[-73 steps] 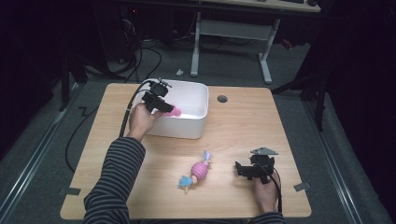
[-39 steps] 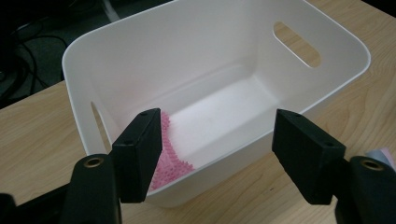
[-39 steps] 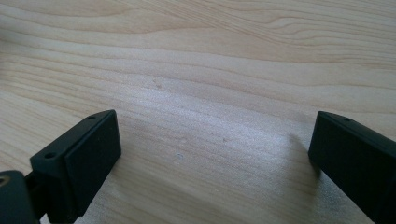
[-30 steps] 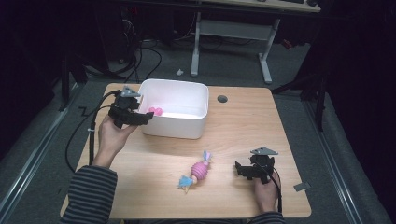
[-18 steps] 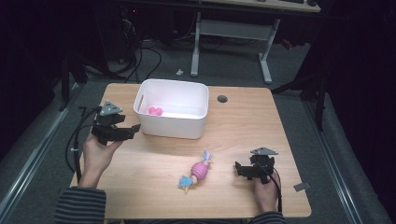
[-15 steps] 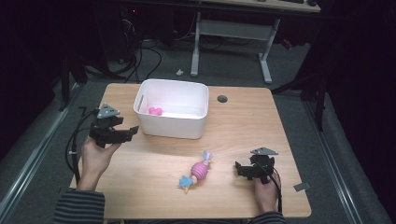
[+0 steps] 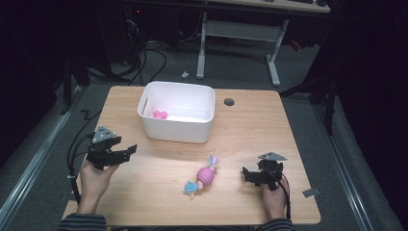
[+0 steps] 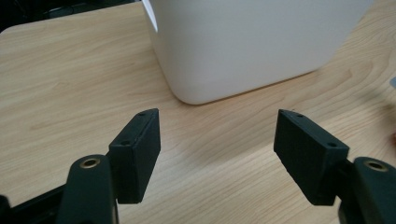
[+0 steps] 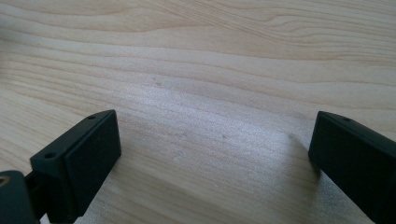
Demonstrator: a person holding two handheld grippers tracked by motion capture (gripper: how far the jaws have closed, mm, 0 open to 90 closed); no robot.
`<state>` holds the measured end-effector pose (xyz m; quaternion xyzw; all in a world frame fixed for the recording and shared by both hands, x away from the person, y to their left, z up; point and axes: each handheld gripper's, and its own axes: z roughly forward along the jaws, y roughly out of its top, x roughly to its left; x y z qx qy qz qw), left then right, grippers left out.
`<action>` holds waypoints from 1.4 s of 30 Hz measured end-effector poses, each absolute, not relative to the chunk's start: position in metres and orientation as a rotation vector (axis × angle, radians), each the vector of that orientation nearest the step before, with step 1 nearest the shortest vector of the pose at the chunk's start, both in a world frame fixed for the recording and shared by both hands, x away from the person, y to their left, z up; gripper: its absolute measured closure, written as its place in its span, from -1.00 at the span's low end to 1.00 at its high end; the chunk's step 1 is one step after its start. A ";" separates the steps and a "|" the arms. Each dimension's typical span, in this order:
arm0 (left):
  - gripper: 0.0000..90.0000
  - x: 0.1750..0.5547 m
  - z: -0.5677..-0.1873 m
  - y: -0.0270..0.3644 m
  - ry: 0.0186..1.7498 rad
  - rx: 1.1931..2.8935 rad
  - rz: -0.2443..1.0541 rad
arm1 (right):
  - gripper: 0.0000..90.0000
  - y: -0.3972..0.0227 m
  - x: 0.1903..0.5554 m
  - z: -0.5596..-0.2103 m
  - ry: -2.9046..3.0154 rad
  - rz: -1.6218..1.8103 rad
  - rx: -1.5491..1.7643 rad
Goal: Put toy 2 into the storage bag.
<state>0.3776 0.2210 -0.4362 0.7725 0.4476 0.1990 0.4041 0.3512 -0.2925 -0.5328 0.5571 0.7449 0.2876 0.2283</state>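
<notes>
At the left of the high view, the left hand (image 7: 94, 175) holds the left gripper (image 7: 126, 151) over the near left part of the wooden surface (image 7: 250, 125). A black cable (image 7: 73, 159) runs from this gripper down past the left edge of the surface. In the left gripper view its two fingers (image 8: 137, 154) stand wide apart with nothing between them, only bare wood, and they point toward the rounded corner of the bin (image 8: 252, 42), which is near but not touching. The bin (image 7: 177, 132) is white, it stands upright on the far middle part of the surface, and inside it, close to its left wall, lies a small pink thing (image 7: 159, 114); what it is I cannot tell. Just right of the bin there is a round dark hole (image 7: 229, 102) in the surface. Nearer to the person, between the two grippers, lies a toy (image 7: 202, 176) with a pink striped body and light blue ends, tilted, with one end toward the bin. It is apart from both grippers and closer to the right one. At the right, the right hand (image 7: 273, 199) holds the right gripper (image 7: 247, 175) low over the near right part of the surface, with the grey plate (image 7: 272, 156) on top of it. In the right gripper view its fingers (image 9: 81, 161) are also far apart, and they hold nothing, with only wood grain between them. Near the right edge a small grey piece (image 7: 311, 193) lies flat on the surface.
</notes>
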 end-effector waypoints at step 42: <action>-0.35 0.391 -0.529 0.216 1.289 1.982 0.485 | -0.96 -0.293 0.351 -0.533 2.053 0.792 1.534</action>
